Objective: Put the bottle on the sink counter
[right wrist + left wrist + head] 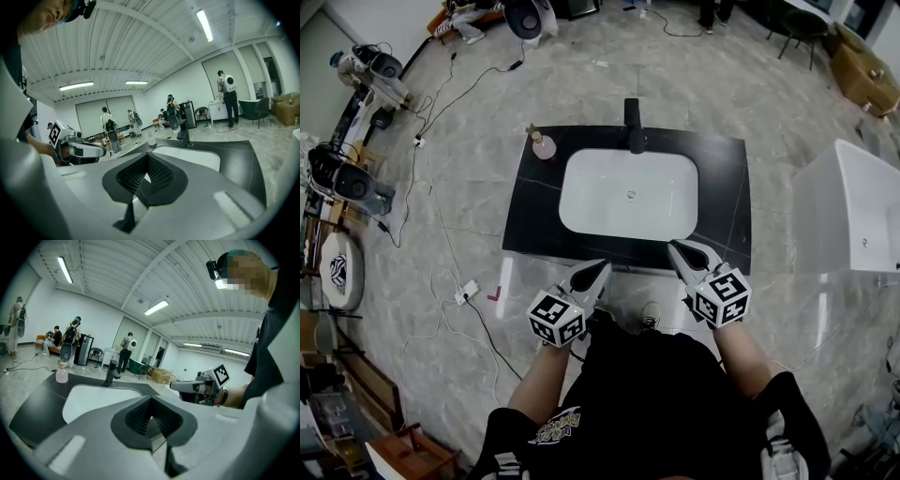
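A small pink bottle point(544, 145) stands upright on the black sink counter point(727, 187), at its far left corner beside the white basin point(628, 195). The left gripper view shows the bottle point(61, 375) far off to the left; in the right gripper view the bottle point(151, 140) is small, beyond the basin. My left gripper point(602, 267) hovers at the counter's near edge, jaws shut and empty. A little further right, my right gripper point(673, 246) is also shut on nothing. Both are far from the bottle.
A black faucet point(633, 127) rises behind the basin. A white tub point(853, 206) stands to the right of the counter. Cables and a power strip point(469, 291) lie on the floor at left, with equipment point(356, 178) along the left wall. Several people stand far back.
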`<state>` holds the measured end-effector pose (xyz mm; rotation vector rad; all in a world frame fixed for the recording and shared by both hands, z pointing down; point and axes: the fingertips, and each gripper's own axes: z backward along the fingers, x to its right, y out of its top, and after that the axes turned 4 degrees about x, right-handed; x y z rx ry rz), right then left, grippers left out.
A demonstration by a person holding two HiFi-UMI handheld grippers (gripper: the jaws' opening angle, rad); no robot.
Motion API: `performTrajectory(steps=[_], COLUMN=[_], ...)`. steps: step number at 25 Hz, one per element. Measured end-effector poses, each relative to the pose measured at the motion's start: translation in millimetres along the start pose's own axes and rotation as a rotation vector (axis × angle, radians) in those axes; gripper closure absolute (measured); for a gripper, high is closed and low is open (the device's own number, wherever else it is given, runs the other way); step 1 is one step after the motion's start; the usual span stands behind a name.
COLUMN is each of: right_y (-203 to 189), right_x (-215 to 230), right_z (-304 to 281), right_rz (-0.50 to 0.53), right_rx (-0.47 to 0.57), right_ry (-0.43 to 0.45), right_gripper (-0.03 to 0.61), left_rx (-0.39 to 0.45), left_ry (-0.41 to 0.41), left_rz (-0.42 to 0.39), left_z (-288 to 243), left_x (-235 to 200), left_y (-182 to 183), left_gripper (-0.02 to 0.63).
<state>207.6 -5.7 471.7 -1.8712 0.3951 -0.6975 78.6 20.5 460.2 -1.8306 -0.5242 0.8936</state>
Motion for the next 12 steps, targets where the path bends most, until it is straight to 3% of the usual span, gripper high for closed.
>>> performTrajectory(steps=[12], right_y=[-7], right_x=[-18], right_z=[-6], right_rz=[0.012], right_rx=[-0.009], right_ry=[0.035], right_gripper=[0.552], left_rx=[0.007], left_ry=[0.035], left_rz=[0.012], left_z=[22], left_x=[0], left_y=[-12], left_gripper=[0.614])
